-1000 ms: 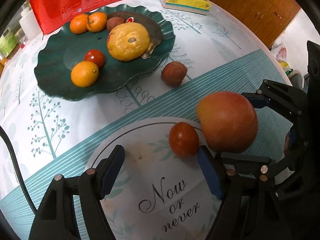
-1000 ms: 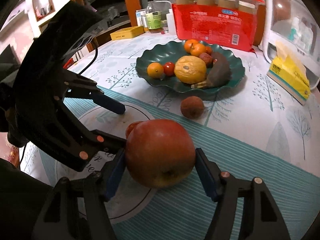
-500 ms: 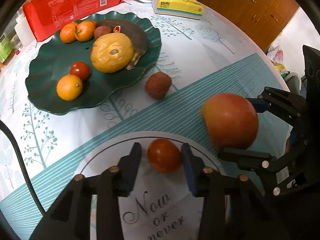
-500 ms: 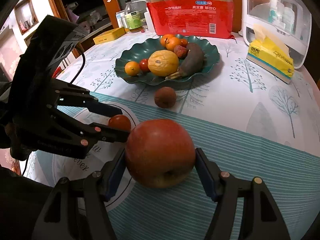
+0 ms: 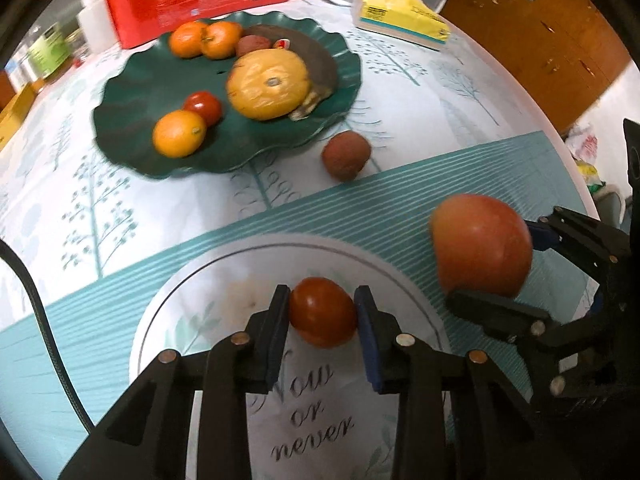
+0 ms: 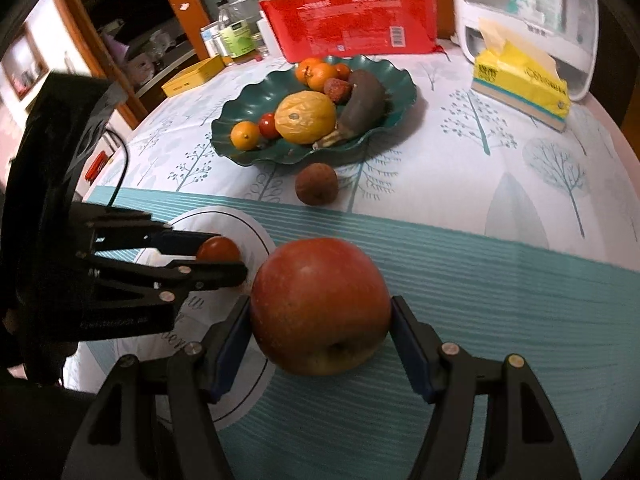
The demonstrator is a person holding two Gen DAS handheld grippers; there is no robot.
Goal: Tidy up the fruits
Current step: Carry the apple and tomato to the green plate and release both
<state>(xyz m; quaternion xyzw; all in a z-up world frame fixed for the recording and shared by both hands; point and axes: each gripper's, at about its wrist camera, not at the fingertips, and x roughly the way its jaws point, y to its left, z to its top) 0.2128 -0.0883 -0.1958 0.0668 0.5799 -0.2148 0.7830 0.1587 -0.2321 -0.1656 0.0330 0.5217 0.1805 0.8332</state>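
My left gripper (image 5: 322, 310) has a small red tomato (image 5: 323, 312) between its blue pads, jaws closing and both pads touching it, over a white round mat (image 5: 224, 280) printed "Now or never". My right gripper (image 6: 320, 320) is shut on a large red apple (image 6: 320, 304), held just above the teal striped cloth, to the right of the tomato. In the left wrist view the apple (image 5: 480, 244) hangs at the right. A dark green wavy plate (image 5: 132, 120) farther back holds oranges, a yellow wrinkled fruit, a second tomato and a dark banana. A brown rough fruit (image 5: 346, 155) lies loose beside the plate.
A red package (image 6: 352, 20) stands behind the plate, a yellow tissue box (image 6: 520, 84) and a white appliance (image 6: 528, 8) at the back right. Bottles and a yellow tin (image 6: 192, 76) sit at the back left. The table's rounded edge (image 5: 560, 140) runs along the right.
The left jaws went from wide open beside the tomato to closed around it, now centred between the pads. The right gripper kept hold of the apple and rolled a little.
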